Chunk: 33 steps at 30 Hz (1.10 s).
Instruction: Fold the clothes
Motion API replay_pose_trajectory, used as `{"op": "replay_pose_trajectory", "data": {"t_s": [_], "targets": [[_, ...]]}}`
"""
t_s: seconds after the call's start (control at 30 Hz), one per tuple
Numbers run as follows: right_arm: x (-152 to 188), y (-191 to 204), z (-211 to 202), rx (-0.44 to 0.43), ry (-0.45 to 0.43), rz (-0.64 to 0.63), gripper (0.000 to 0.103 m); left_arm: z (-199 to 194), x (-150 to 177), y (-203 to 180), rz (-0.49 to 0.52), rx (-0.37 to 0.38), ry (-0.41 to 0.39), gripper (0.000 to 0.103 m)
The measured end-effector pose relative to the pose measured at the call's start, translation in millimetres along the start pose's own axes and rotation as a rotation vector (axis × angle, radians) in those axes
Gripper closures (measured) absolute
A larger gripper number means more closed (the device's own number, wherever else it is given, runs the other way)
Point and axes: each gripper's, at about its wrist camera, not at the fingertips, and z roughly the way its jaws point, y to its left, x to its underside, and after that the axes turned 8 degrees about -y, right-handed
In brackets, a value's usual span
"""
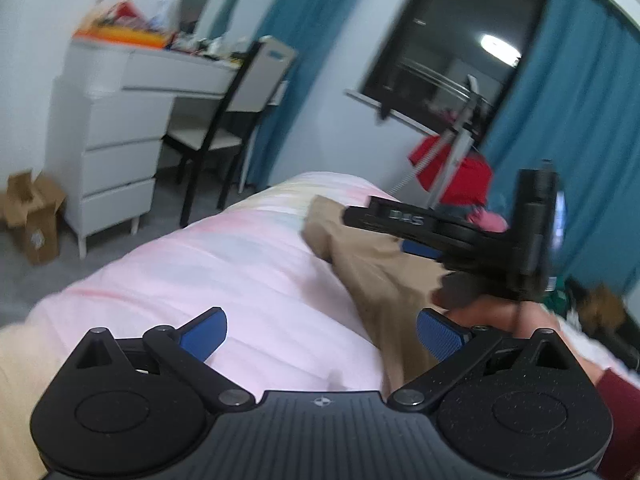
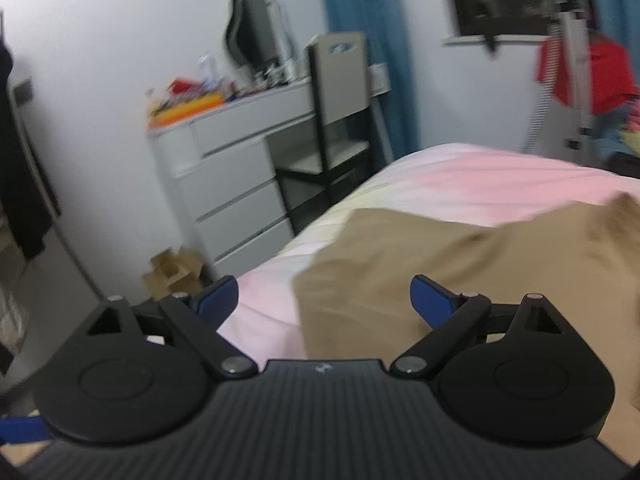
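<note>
Right now your left gripper (image 1: 322, 334) has its blue pads spread wide with nothing between them, only the pink bed cover (image 1: 224, 248) below. Your right gripper (image 2: 324, 300) is also spread wide and empty; its pads sit above the near edge of the tan garment (image 2: 460, 264) without pinching it.

From the left wrist view, the garment (image 1: 372, 264) lies ahead and to the right of the left fingers, a long strip running from beside your right pad away towards the far end of the bed. Your right gripper (image 1: 404, 232) hangs directly over that strip, so the right hand is clearly the nearer one; the left must cross over bare cover to reach cloth. In my judgement the next grab belongs on the near edge or corner under the right fingers.

As for containers, an open cardboard box (image 1: 34, 216) sits on the floor beside the white drawer unit (image 1: 108, 148); its contents cannot be made out. Blur softens most detail.
</note>
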Motion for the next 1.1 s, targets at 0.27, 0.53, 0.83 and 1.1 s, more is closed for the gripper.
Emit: {"op": "replay_pose_trajectory", "data": {"t_s": [0.27, 0.53, 0.83, 1.1], "targets": [[7.1, 3.1, 54.3, 0.097, 0.107, -0.044, 0.086, 3.8, 0.1, 8.8, -0.001, -0.059, 0.004, 0.003], [-30.0, -37.8, -27.3, 0.159, -0.116, 0.086, 0.097, -0.2, 4.8, 1.4, -0.046, -0.011, 0.01, 0.003], [-15.2, -146.7, -169.8, 0.436, -0.305, 0.336, 0.098, -7.7, 19.5, -31.3, 0.028, 0.055, 0.032, 0.003], [60.5, -191.1, -216.8, 0.624, -0.112, 0.342, 0.094, -0.4, 32.4, -51.5, 0.079, 0.082, 0.066, 0.003]]}}
